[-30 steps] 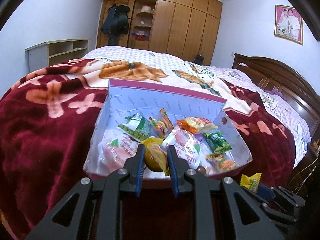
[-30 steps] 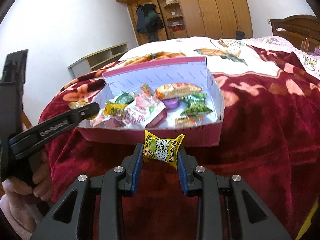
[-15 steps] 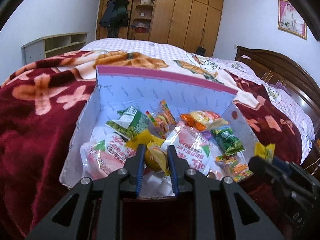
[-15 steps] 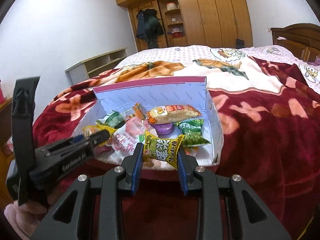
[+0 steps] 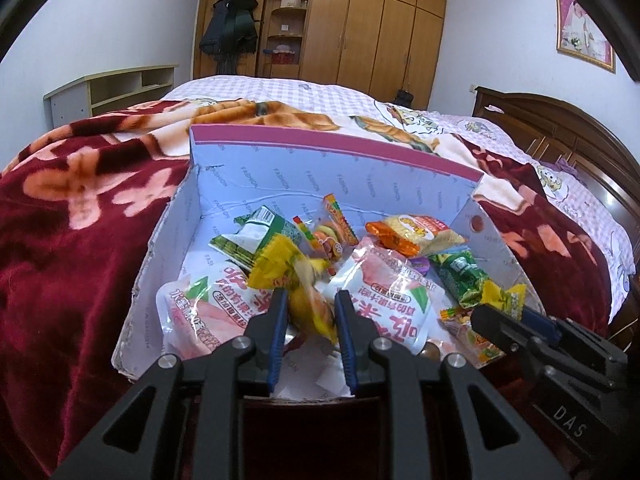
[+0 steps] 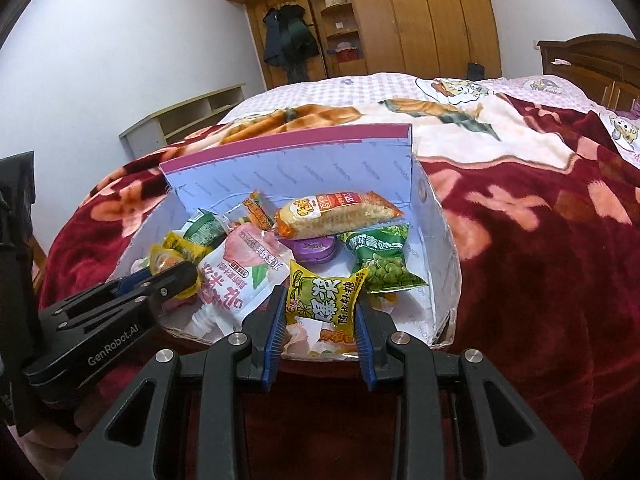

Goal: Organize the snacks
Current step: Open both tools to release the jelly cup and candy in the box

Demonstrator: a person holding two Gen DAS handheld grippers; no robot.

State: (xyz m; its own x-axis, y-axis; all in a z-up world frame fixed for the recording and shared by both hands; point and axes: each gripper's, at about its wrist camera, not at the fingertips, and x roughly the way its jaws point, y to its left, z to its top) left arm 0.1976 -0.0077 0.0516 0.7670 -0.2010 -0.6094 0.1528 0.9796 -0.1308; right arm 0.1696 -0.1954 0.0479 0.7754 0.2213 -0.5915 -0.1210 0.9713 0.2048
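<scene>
An open cardboard box [image 5: 332,184] with a pale blue lining and pink rim sits on the bed, and it also shows in the right wrist view [image 6: 296,168]. It holds several snack packets. My left gripper [image 5: 309,316] is shut on a yellow wrapped snack [image 5: 308,304] over the box's near left part. My right gripper [image 6: 320,312] is shut on a yellow-green candy packet [image 6: 324,296] over the box's near edge. The right gripper also shows at the lower right of the left wrist view [image 5: 520,320]. The left gripper also shows at the left of the right wrist view [image 6: 160,284].
The box lies on a dark red floral blanket [image 5: 72,240] on a bed. In it are pink pouches [image 5: 384,296], an orange noodle pack [image 6: 336,212], a green pea bag [image 6: 384,264] and a purple cup [image 6: 312,248]. Wardrobes [image 5: 360,32] and a wooden headboard [image 5: 560,128] stand behind.
Both grippers have moved forward, from in front of the box to over its near part, each still holding its packet.
</scene>
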